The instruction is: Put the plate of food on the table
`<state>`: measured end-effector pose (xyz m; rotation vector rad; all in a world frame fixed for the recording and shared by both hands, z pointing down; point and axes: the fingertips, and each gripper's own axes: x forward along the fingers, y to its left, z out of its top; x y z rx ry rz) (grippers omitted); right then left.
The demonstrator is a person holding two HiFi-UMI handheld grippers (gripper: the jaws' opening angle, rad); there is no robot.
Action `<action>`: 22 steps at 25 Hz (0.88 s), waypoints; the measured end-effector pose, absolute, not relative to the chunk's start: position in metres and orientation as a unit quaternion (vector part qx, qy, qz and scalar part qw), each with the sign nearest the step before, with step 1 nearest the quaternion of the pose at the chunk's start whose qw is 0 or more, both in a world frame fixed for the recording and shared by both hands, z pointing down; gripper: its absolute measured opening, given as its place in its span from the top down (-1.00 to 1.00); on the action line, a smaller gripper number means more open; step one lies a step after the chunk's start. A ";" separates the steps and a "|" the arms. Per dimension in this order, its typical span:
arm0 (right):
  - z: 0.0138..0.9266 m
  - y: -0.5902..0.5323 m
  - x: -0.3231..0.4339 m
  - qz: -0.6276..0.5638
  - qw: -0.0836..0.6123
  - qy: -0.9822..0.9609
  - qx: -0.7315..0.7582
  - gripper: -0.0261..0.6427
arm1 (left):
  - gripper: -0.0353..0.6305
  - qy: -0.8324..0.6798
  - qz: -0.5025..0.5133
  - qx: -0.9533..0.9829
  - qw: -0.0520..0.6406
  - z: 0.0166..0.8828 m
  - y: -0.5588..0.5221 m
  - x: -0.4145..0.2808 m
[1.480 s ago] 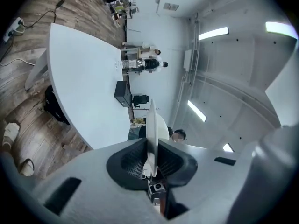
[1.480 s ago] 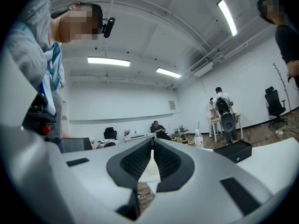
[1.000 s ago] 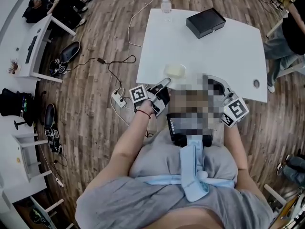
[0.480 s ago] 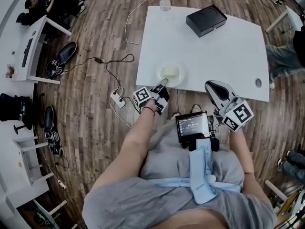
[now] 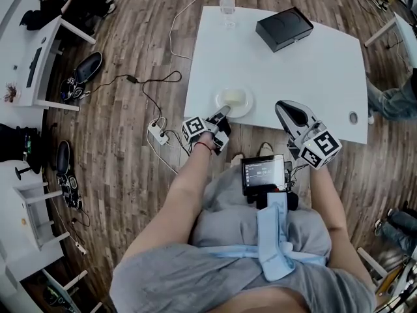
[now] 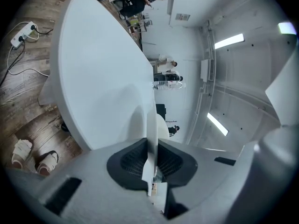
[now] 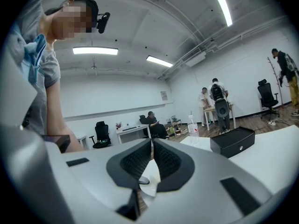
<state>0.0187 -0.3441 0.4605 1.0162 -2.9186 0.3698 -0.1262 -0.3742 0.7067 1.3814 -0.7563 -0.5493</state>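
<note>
A white plate (image 5: 236, 101) with a pale yellow piece of food (image 5: 234, 98) lies on the white table (image 5: 306, 64), close to its near edge. My left gripper (image 5: 221, 114) is shut on the plate's near rim. In the left gripper view the plate (image 6: 150, 120) shows edge-on, pinched between the dark pads (image 6: 128, 162), with the table top (image 6: 93, 69) right beside it. My right gripper (image 5: 285, 107) hovers at the table's near edge, to the right of the plate. Its jaws are shut with nothing in them (image 7: 152, 143).
A black box (image 5: 281, 29) and a clear water bottle (image 5: 227, 6) stand at the table's far side. A cable hole (image 5: 352, 117) sits near the right front corner. A power strip (image 5: 158, 133) and cables lie on the wood floor to the left. A person's legs (image 5: 391, 103) are at the right.
The plate has come down onto the table's near edge, still in my left gripper. My right gripper has shifted forward and left, up to the table's edge.
</note>
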 end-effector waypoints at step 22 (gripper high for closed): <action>0.505 -0.400 -0.002 0.142 0.056 -0.930 0.334 0.82 | 0.57 -0.388 -0.028 0.624 0.678 0.709 -0.369 -0.103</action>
